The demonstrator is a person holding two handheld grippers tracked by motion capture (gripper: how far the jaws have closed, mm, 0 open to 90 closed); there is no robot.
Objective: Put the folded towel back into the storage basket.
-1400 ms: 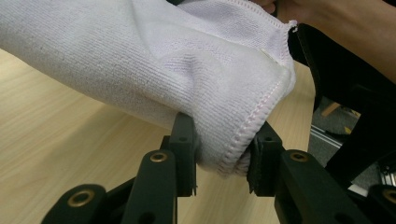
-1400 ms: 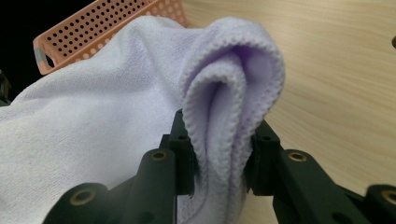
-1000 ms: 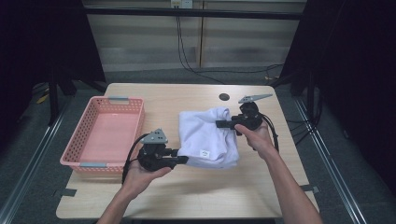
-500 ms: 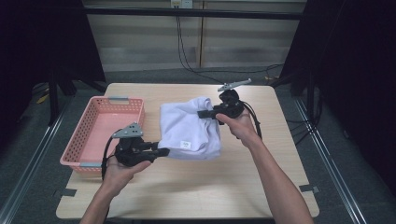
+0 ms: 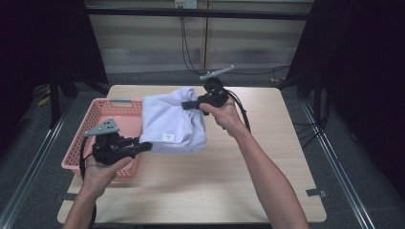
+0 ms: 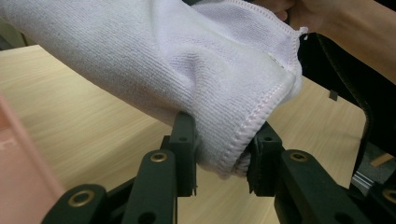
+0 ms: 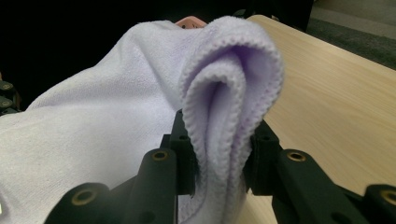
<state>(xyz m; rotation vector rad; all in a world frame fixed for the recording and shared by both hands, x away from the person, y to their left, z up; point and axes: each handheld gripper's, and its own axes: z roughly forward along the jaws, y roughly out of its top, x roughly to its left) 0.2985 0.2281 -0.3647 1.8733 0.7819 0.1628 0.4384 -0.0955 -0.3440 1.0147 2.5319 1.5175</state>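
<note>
A folded pale lilac towel [image 5: 172, 121] hangs in the air between both grippers, above the table's left half and the near edge of a pink basket [image 5: 79, 157]. My left gripper [image 5: 145, 146] is shut on the towel's near left corner; in the left gripper view the hemmed edge of the towel [image 6: 224, 121] is pinched between the jaws [image 6: 223, 161]. My right gripper [image 5: 187, 105] is shut on the far right corner, where the folded layers of the towel [image 7: 219, 116] are squeezed between its jaws [image 7: 219, 158].
The pink basket sits at the table's left side and looks empty where it shows. The wooden table [image 5: 267, 181] has bare surface in front and to the right. Dark curtains and cables lie beyond the far edge.
Both grippers have carried the towel leftwards and a little upwards, from the table's middle to over the basket's right rim. Both grips are unchanged.
</note>
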